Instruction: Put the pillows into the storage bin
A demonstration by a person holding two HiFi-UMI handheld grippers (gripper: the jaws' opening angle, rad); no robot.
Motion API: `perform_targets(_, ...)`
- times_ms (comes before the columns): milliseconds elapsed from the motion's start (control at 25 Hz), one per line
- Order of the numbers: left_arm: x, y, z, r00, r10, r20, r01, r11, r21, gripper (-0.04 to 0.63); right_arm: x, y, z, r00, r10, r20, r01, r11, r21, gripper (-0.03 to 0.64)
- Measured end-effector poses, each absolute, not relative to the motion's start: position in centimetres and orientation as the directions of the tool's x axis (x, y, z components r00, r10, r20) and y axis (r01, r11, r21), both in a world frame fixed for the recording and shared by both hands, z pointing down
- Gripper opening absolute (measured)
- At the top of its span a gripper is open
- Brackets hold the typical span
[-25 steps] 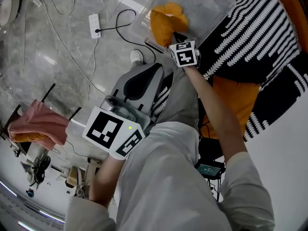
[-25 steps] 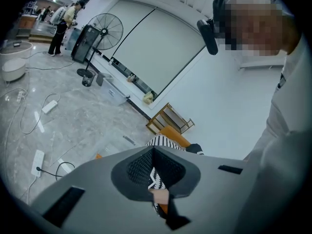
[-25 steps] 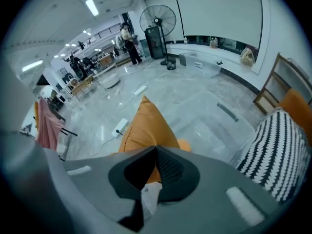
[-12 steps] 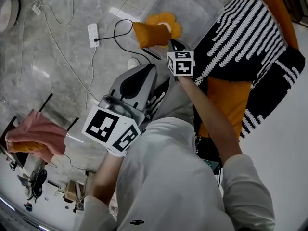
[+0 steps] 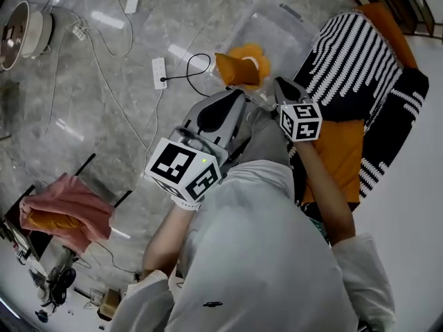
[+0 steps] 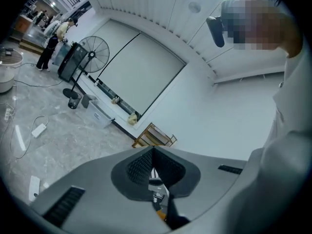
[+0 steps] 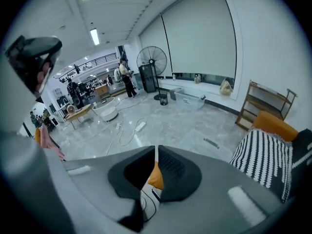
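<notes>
An orange pillow (image 5: 234,68) lies at the near corner of the clear storage bin (image 5: 277,21), against a paler flower-shaped orange cushion (image 5: 255,52). My right gripper (image 5: 278,83) hovers just right of them, shut and empty; through its jaws in the right gripper view (image 7: 156,151) a sliver of the orange pillow (image 7: 156,176) shows. My left gripper (image 5: 239,98) is raised beside it, below the bin, shut with nothing in it (image 6: 152,153). On the right lie a black-and-white striped pillow (image 5: 351,52) and another orange pillow (image 5: 339,142).
White power strips (image 5: 159,72) and a black cable (image 5: 185,68) trail over the grey marble floor left of the bin. A pink cloth (image 5: 66,209) hangs at the lower left, and a round white appliance (image 5: 24,30) stands at the upper left. A standing fan (image 7: 152,60) is farther off.
The right gripper has let go of the orange pillow, which now rests in the bin, and has drawn back to the right. The left gripper has risen toward the bin.
</notes>
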State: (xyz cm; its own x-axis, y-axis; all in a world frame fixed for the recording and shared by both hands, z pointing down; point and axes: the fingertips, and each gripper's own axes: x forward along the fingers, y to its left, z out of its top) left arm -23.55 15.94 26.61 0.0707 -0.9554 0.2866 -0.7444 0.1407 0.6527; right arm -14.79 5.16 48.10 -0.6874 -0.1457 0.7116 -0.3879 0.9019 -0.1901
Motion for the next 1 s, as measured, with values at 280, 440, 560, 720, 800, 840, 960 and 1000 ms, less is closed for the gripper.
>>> perform_targets(280,-21.8,17.1,23.5,0.090,-0.961,0.261,-0.782,0.094,0.616,0.008,-13.2,5.0,37.4,-0.785,-0.199,0.587,-0.369,0.911,-0.185,0.025)
perform_targets(440,-19.3,16.7,21.2,0.132,-0.964,0.231,-0.795,0.037,0.606,0.008,-10.7,5.8,33.0,-0.812,-0.170,0.558,-0.332,0.921,-0.202,0.025)
perform_targets(560,-16.9,15.7,19.7,0.171,-0.959,0.226,-0.803,-0.002,0.596,0.008,-8.6,6.3,29.2,-0.835,-0.159,0.527,-0.295,0.938,-0.184,0.025)
perform_targets(720,-13.2,13.4,18.9,0.251,-0.941,0.226,-0.808,-0.075,0.585,0.008,-4.7,5.1,25.2,-0.844,-0.244,0.477,-0.338,0.933,-0.122,0.025)
perform_targets(800,-11.2,12.0,18.6,0.294,-0.930,0.221,-0.805,-0.116,0.582,0.008,-2.4,4.0,23.9,-0.836,-0.300,0.460,-0.375,0.924,-0.079,0.025)
perform_targets(840,-10.1,11.3,18.4,0.317,-0.923,0.219,-0.804,-0.138,0.579,0.008,-1.1,3.4,23.4,-0.830,-0.328,0.452,-0.398,0.915,-0.067,0.025)
perform_targets(960,-6.7,9.3,17.4,0.391,-0.896,0.212,-0.798,-0.215,0.563,0.008,3.2,1.9,22.4,-0.805,-0.413,0.427,-0.486,0.871,-0.074,0.025)
perform_targets(1000,-5.7,8.7,17.0,0.416,-0.885,0.209,-0.793,-0.241,0.559,0.008,4.7,1.5,22.2,-0.794,-0.440,0.419,-0.514,0.854,-0.079,0.025)
